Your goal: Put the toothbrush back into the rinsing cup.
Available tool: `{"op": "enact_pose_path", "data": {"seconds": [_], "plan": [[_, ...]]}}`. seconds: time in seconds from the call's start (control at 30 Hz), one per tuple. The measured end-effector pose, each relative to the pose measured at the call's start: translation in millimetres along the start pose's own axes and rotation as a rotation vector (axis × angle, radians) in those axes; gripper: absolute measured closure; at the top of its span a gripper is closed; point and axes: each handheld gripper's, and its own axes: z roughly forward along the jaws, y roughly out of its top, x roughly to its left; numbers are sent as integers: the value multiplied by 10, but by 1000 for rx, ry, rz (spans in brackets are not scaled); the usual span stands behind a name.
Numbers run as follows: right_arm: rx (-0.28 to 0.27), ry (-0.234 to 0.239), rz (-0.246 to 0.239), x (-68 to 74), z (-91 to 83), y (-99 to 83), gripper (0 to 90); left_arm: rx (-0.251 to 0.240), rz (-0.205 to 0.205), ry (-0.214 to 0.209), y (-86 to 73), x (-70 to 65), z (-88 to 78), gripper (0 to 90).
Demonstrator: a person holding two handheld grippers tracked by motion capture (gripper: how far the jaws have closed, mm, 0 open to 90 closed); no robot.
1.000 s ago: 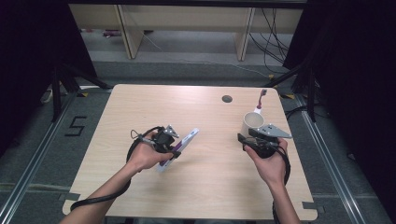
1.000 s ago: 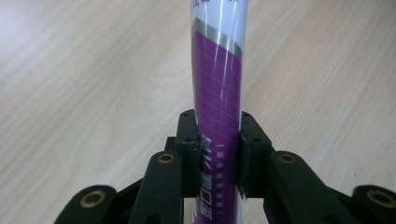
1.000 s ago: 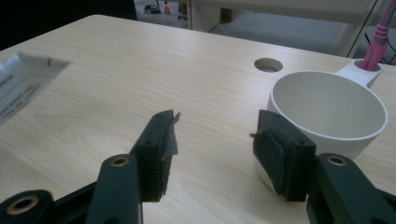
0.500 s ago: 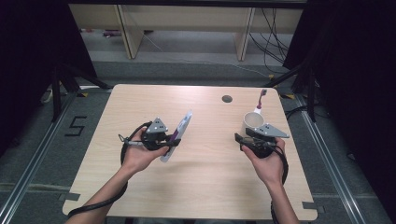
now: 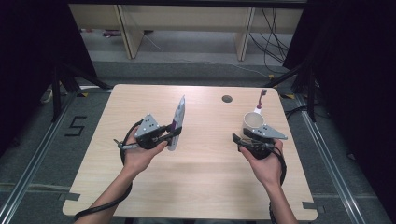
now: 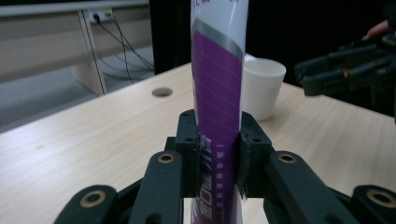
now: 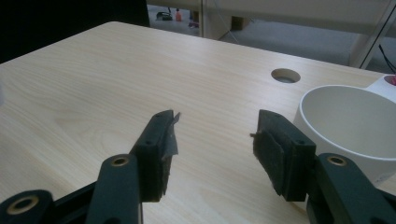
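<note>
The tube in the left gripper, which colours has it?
Purple and white tube, clearest in the left gripper view.

Open desk between the two tools

Bare light wooden desk [image 5: 205,158] is lying open mid-span; a white round cup [image 5: 252,122] is standing just beside the right tool [image 5: 245,140], blocking its far side.

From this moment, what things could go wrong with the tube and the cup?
1. The left gripper clamps the purple tube near its low end, so the long upper part may tilt or slip.
2. The right gripper is open beside the white cup, not holding it; a nudge might tip the cup.
</note>
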Motion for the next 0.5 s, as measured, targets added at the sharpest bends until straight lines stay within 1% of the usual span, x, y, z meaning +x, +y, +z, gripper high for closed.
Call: {"op": "enact_pose_path", "data": {"seconds": [0.07, 0.1, 0.13, 0.17, 0.2, 0.23, 0.27, 0.3, 0.33, 0.37, 0.43, 0.47, 0.5], "plan": [[-5, 9, 17, 42, -1, -3, 479, -38, -12, 6, -1, -8, -5, 738], [-6, 11, 5, 52, -6, 1, 479, -44, -15, 1, 1, -10, -2, 738], [-2, 13, 6, 70, -10, 9, 479, -52, -10, 4, -1, -16, -1, 738], [-20, 23, 29, 104, 1, 9, 479, -57, -8, 6, -3, -23, 5, 738], [-17, 22, 4, 102, -7, 25, 478, -57, -5, 7, -6, -29, 11, 738], [-27, 46, 0, 112, 6, 37, 477, -62, -4, 10, -12, -40, 17, 738], [-24, 38, 8, 133, -7, 50, 477, -61, -3, 4, -15, -43, 26, 737], [-36, 55, 26, 159, -1, 59, 476, -63, 0, 8, -21, -52, 30, 738], [-38, 68, 14, 163, 6, 73, 475, -64, 4, 8, -24, -58, 37, 738], [-41, 70, 22, 179, 4, 87, 474, -66, 0, 7, -28, -63, 42, 737], [-57, 74, 11, 201, 13, 104, 473, -84, -3, -2, -35, -66, 58, 738], [-65, 63, -4, 204, 14, 115, 472, -71, 0, 10, -30, -72, 46, 737], [-51, 78, 32, 236, 6, 118, 471, -76, 1, 12, -30, -74, 49, 737]]}}
